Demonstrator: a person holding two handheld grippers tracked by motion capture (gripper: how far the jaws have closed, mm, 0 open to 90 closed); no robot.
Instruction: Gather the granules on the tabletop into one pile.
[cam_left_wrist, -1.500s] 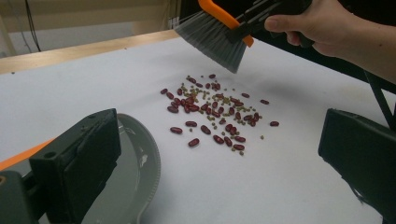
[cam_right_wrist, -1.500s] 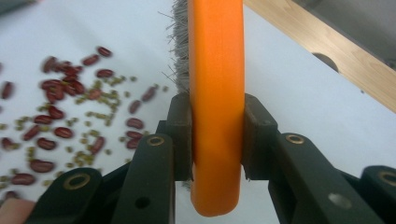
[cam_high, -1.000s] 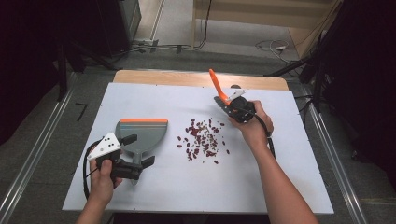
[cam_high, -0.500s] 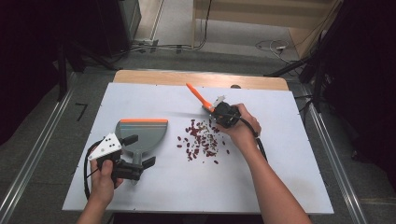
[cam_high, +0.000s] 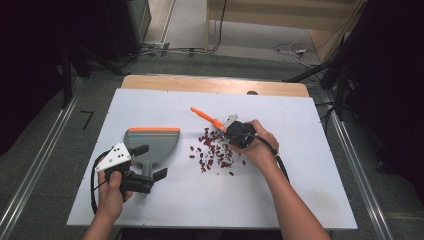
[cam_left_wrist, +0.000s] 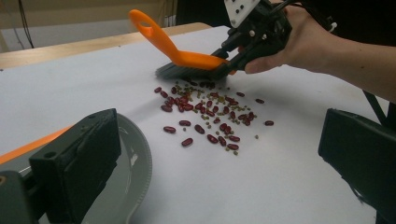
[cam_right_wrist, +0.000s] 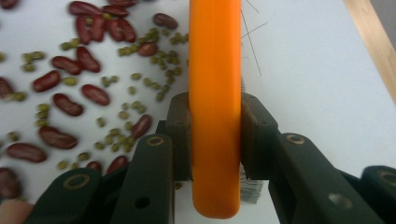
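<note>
Right gripper (cam_high: 231, 131) clamps the orange brush (cam_right_wrist: 215, 93) between its jaws, bristles at the beans (cam_high: 212, 152). Left gripper (cam_high: 150, 161) jaws spread wide around the dustpan (cam_high: 151, 142) handle.

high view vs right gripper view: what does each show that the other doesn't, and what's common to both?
High view alone: the dustpan with the left gripper open around its handle, the whole table and both of the person's forearms. Right gripper view alone: the right gripper clamped on the sides of the orange brush, and small green beans among the red beans. Shared: the brush, the bean pile, the white tabletop.
</note>
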